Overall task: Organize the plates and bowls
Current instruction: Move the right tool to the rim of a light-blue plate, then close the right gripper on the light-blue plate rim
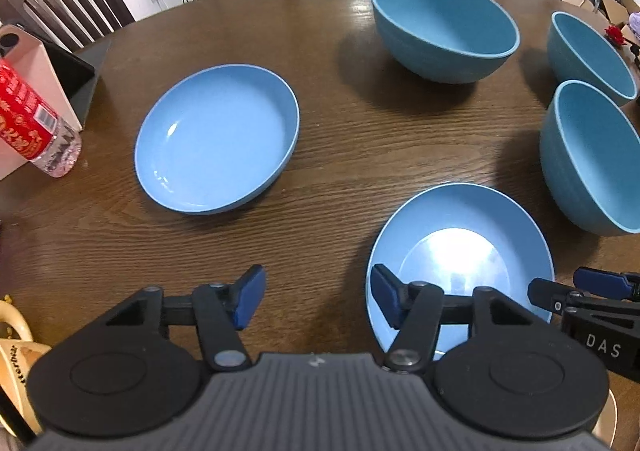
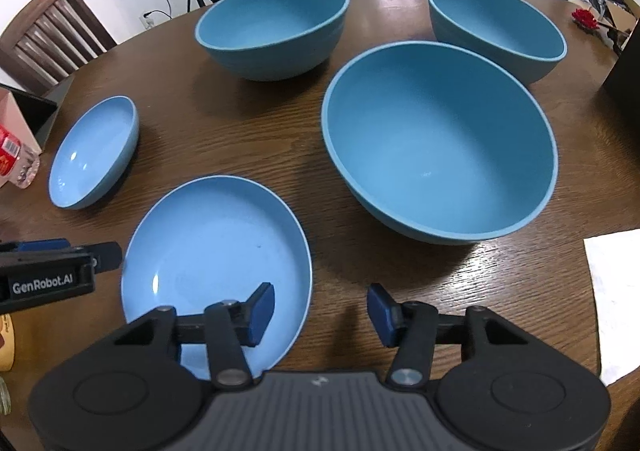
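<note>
Round wooden tabletop [image 2: 280,155] carrying three blue bowls, largest [image 2: 436,139] centre-right; two blue plates, nearer [image 2: 216,251] straddled at its rims by both claws. Left claw [image 1: 318,301] and right claw [image 2: 320,313] released, nothing gripped. "GenRobot.AI" legible right view only; "DAS" and red-labelled bottle [image 1: 36,119] left view.

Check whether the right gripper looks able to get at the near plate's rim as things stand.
Probably yes. The right gripper is open, straddling the rim of the near plate with one pad over its inside; nothing lies between. The left gripper is at the opposite edge, apart.
</note>
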